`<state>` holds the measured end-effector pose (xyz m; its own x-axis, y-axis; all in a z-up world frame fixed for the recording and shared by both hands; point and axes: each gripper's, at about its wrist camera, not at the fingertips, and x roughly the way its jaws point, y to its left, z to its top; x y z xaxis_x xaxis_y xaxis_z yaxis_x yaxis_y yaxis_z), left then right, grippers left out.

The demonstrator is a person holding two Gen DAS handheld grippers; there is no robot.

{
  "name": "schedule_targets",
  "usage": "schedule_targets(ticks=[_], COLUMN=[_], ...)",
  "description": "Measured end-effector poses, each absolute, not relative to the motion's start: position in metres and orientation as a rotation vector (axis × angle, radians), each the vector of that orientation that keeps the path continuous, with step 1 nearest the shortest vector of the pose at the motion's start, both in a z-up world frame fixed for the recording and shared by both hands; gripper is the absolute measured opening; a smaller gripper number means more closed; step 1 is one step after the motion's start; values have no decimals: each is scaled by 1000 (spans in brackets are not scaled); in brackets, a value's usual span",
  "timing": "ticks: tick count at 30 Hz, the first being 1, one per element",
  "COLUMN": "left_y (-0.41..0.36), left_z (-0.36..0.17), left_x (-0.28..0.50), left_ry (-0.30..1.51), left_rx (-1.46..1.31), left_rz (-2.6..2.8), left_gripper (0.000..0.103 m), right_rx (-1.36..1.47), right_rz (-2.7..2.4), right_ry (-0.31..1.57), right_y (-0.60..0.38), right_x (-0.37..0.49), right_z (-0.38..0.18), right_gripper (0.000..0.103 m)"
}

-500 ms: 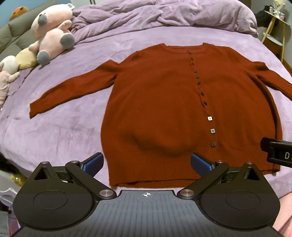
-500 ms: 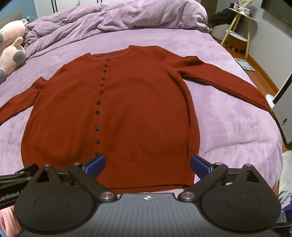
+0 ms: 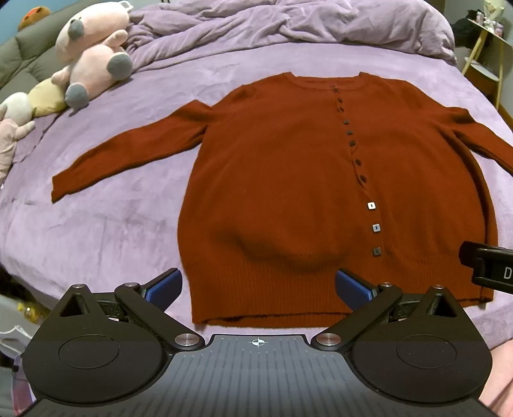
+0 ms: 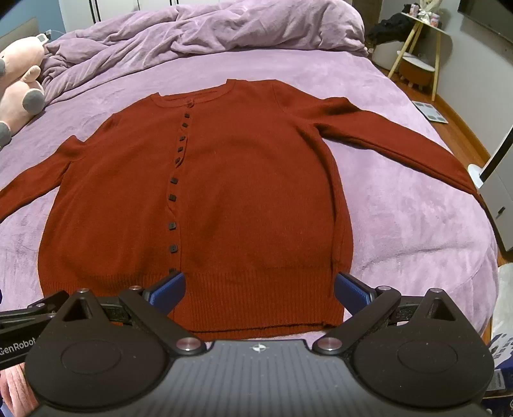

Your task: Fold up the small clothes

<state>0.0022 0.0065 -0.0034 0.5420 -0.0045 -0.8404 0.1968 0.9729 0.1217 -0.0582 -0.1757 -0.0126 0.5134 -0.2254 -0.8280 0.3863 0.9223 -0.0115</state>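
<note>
A rust-red buttoned cardigan (image 3: 282,179) (image 4: 250,192) lies flat and face up on the purple bed (image 3: 105,231), both sleeves spread out to the sides. My left gripper (image 3: 258,285) hovers open above the left half of the hem, nothing between its blue pads. Over the right half of the hem my right gripper (image 4: 259,288) stands open too, empty. A black part of the right gripper (image 3: 487,266) shows at the right edge of the left wrist view. The left gripper's body (image 4: 29,320) shows at the lower left of the right wrist view.
A crumpled purple duvet (image 3: 288,25) is heaped at the head of the bed. Pink and grey plush toys (image 3: 93,54) sit at the far left. A small wooden side table (image 4: 416,51) and a white appliance (image 4: 493,179) stand off the bed's right side.
</note>
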Motion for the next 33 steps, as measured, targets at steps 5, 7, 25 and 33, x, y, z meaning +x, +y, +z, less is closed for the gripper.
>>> schedule_targets(ticks=[5,7,25,33], left_y=[6,5,12,13], left_z=[-4,-4,-13,-15], left_x=[-4,-3,0,1], left_ry=[993,991,1029,1017], left_rx=[217,216,208,173], left_rz=[-116,-115,-104,-120], left_gripper=[103,103,103,103], right_rx=[184,186,198,207], right_rz=[-372,-370,-373,-370], right_ry=[964,964,968,970], right_y=[-176,-175,-177,-176], right_x=[-58,-58,-57,-58], right_z=[-13,-13,-18,-20], right_gripper=[99,99,99,99])
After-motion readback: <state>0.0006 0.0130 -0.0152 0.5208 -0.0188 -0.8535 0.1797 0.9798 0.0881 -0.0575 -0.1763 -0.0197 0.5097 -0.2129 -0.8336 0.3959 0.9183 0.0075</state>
